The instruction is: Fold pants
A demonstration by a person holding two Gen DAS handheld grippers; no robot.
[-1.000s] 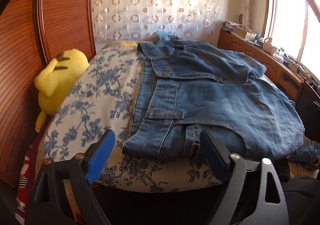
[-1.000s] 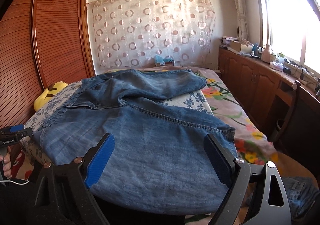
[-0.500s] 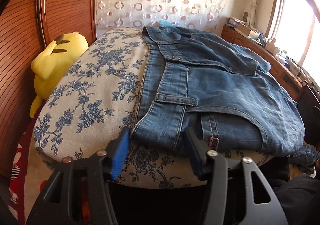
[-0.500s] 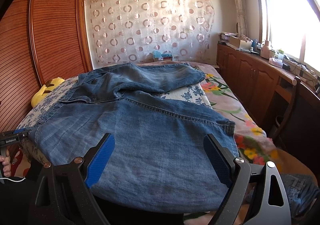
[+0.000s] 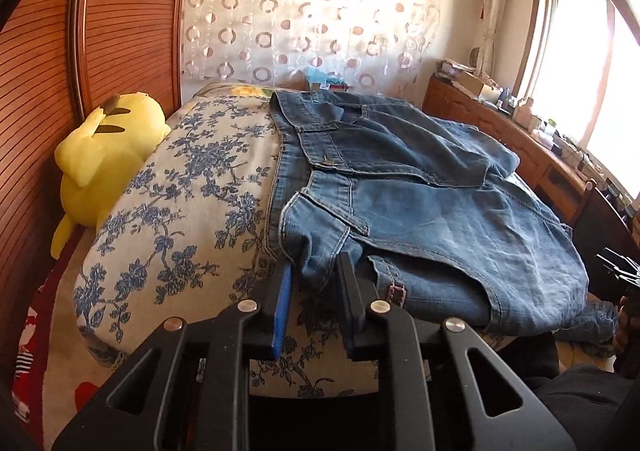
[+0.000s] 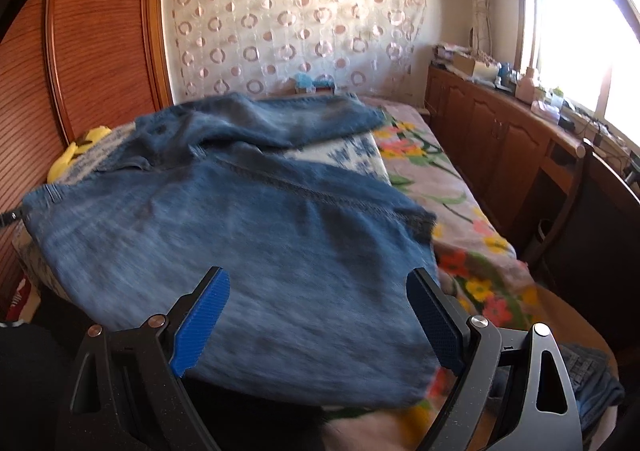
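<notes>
Left gripper (image 5: 314,271) jaws just closed, pinching jeans (image 5: 420,211) waistband, right gripper (image 6: 318,315) spread wide above jeans leg, bed (image 5: 180,211) beneath

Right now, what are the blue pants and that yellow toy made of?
The pants look like denim: faded blue woven cloth with pale stitched seams and a metal button. The yellow toy looks like soft plush, with a fuzzy, matte, squashy shape; its stuffing can't be seen.

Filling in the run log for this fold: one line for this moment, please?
left gripper: jaws just closing, pinching jeans waistband corner | right gripper: open over jeans leg, nothing held | jeans: spread on bed, unfolded
</notes>
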